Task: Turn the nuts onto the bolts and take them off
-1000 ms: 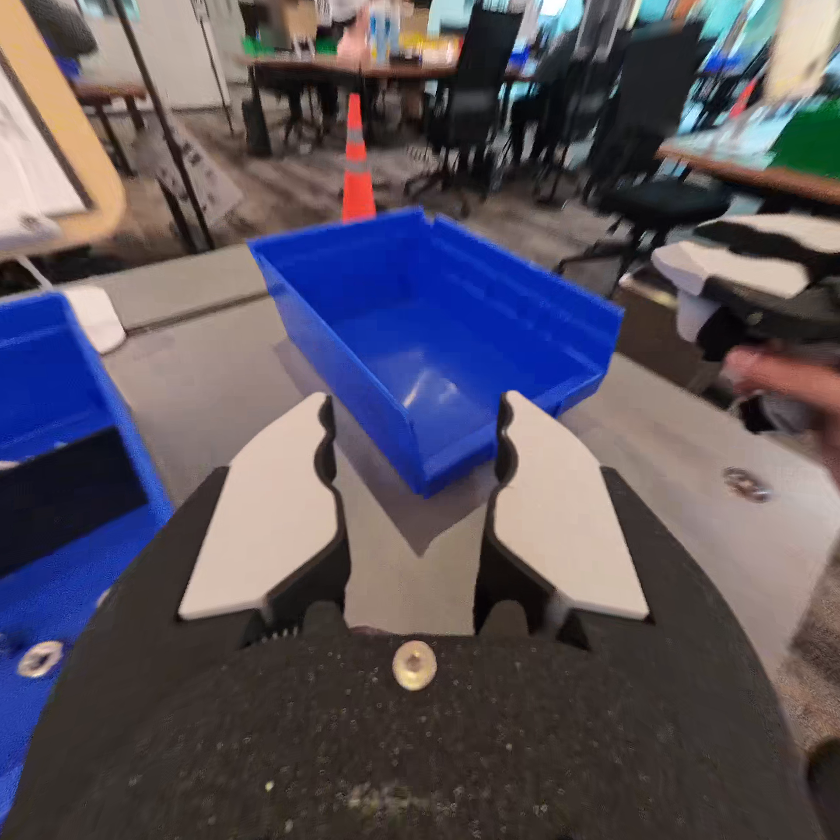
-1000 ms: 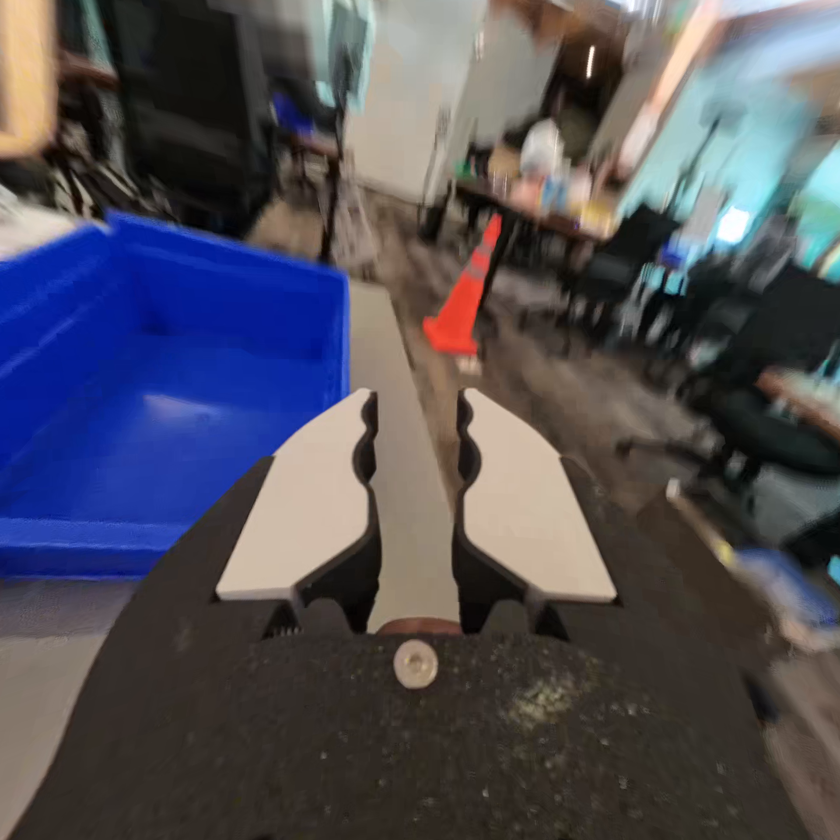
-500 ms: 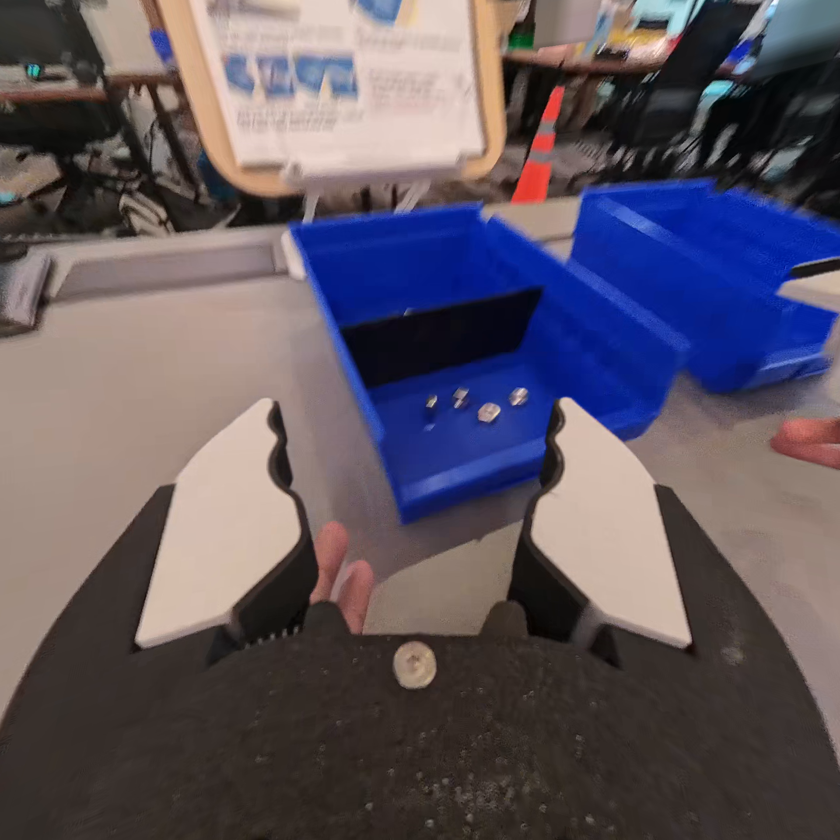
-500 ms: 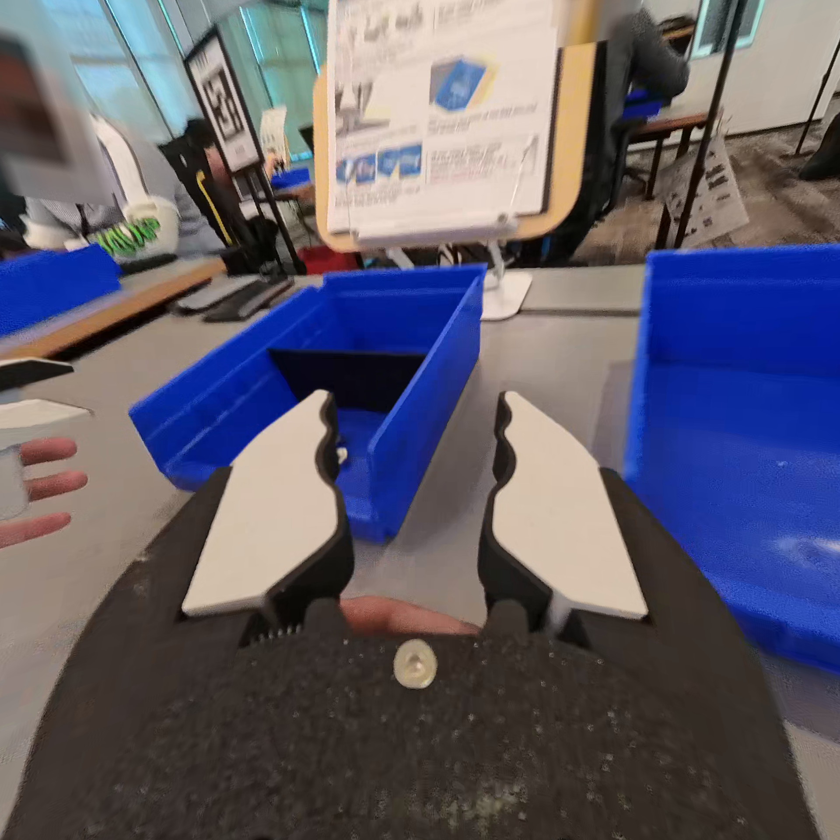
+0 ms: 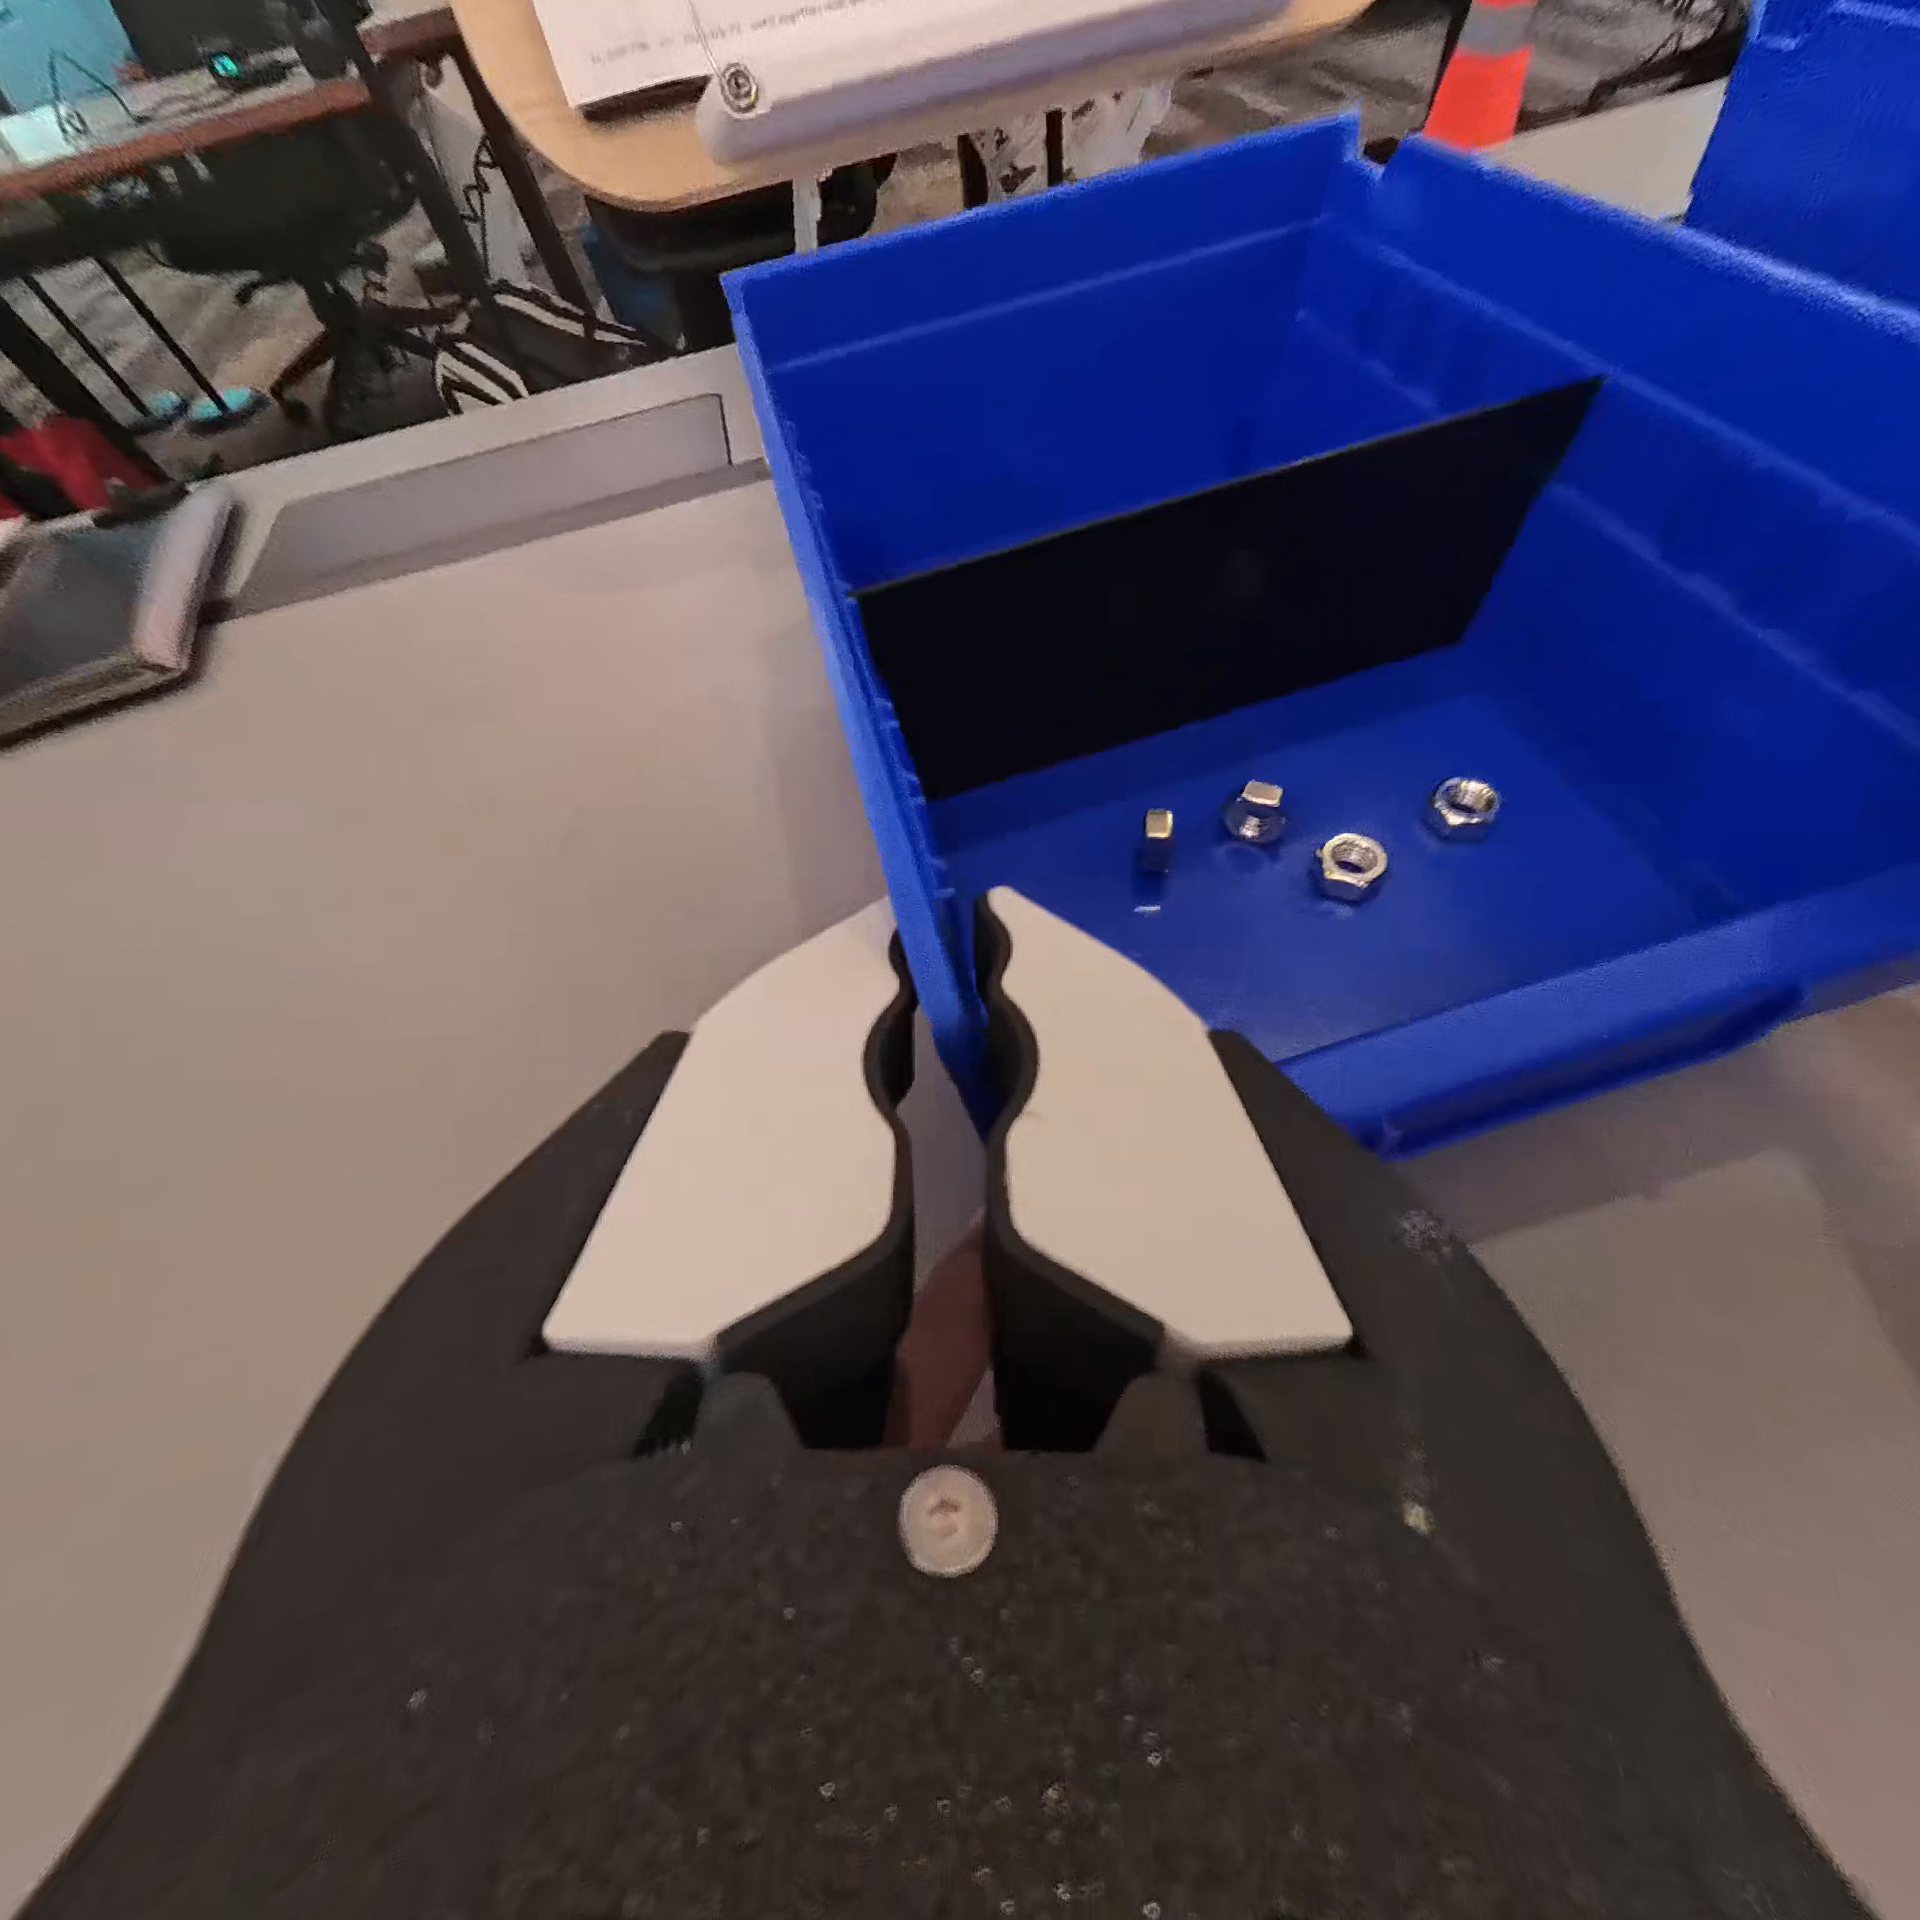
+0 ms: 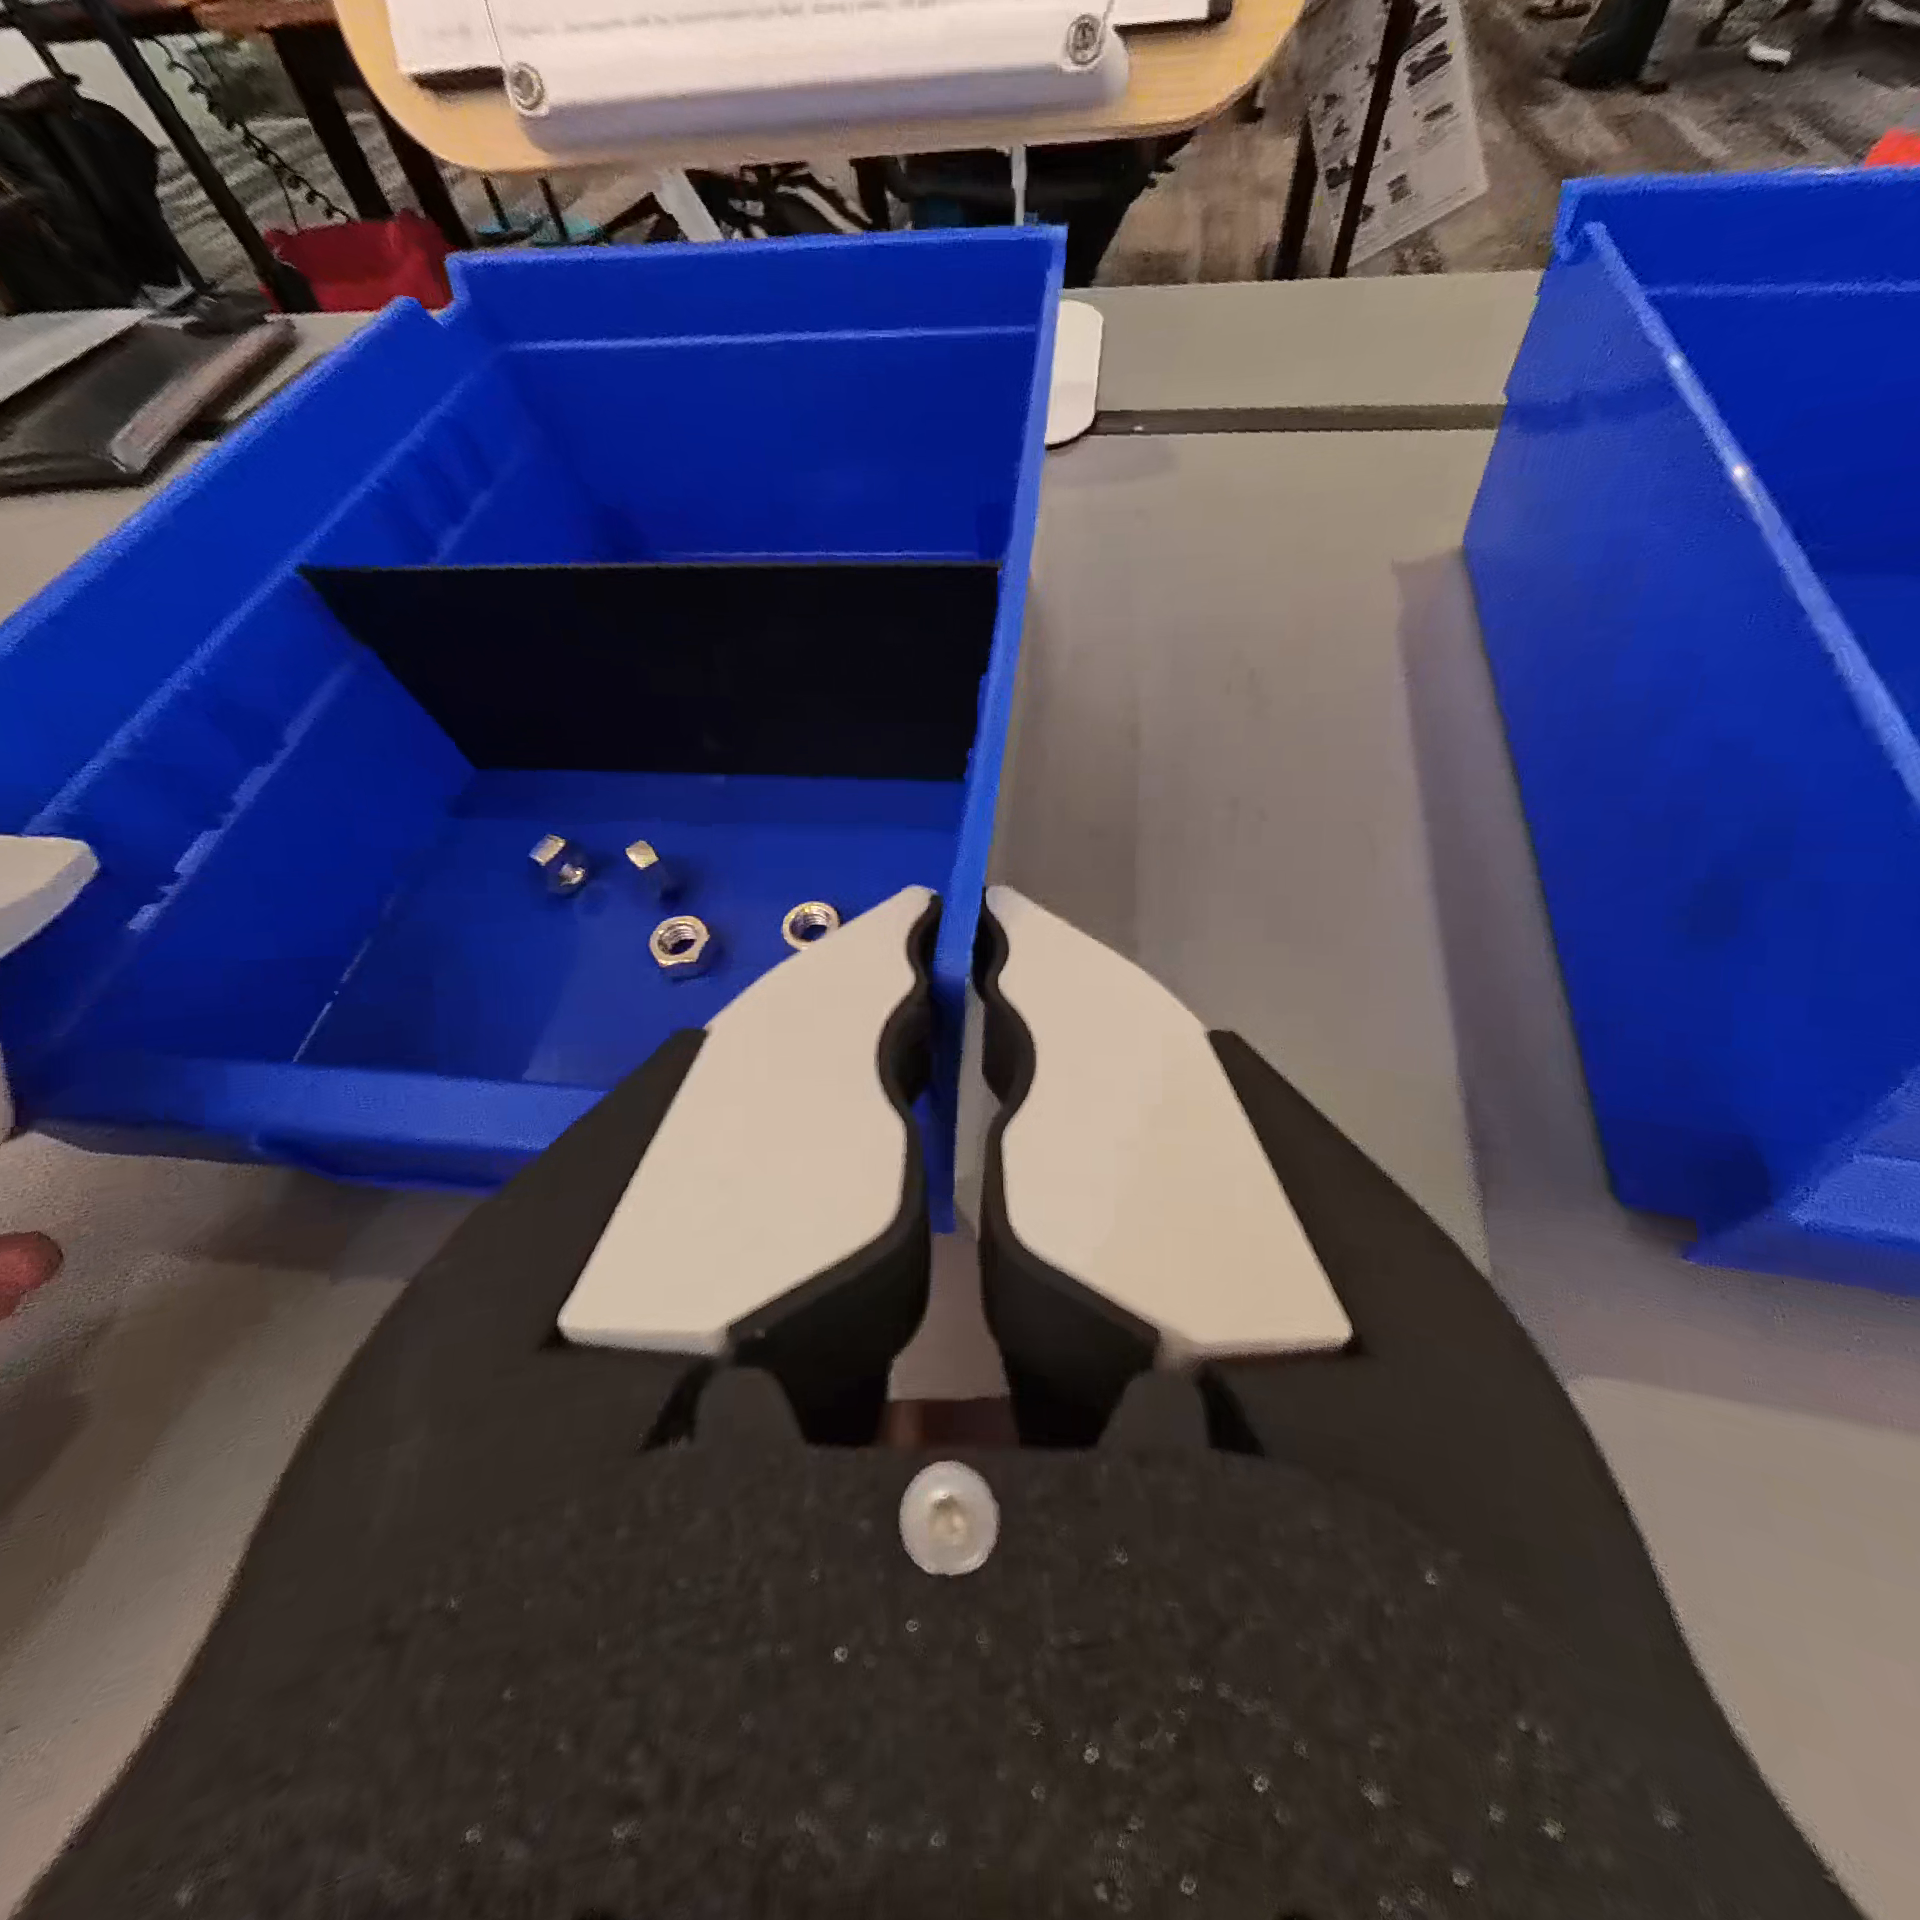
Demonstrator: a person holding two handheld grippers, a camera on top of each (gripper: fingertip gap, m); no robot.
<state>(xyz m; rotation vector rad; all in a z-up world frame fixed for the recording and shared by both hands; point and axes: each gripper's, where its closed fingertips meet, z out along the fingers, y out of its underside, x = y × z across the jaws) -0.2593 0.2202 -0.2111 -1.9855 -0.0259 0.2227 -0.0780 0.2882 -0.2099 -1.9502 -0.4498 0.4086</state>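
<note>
Nuts [image 6: 675,904] lay loose in the divided blue bin's [image 6: 208,665] near compartment, just left of the right gripper [image 6: 958,935]; both grippers' jaws nearly together, holding nothing, left gripper [image 5: 940,935] farther.

Grey table [image 6: 1247,727], two blue bins [image 6: 727,291]

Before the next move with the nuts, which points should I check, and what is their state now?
1. Four nuts lie loose in the front compartment of the divided bin: ok.
2. Bolts in sight: not ok, none visible; the space behind the black divider is partly hidden.
3. Left gripper free to pick: cannot tell; jaws nearly closed, in line with the bin's left wall.
4. Right gripper: the same at the right wall, cannot tell.
5. Second bin stands apart: ok.
</note>
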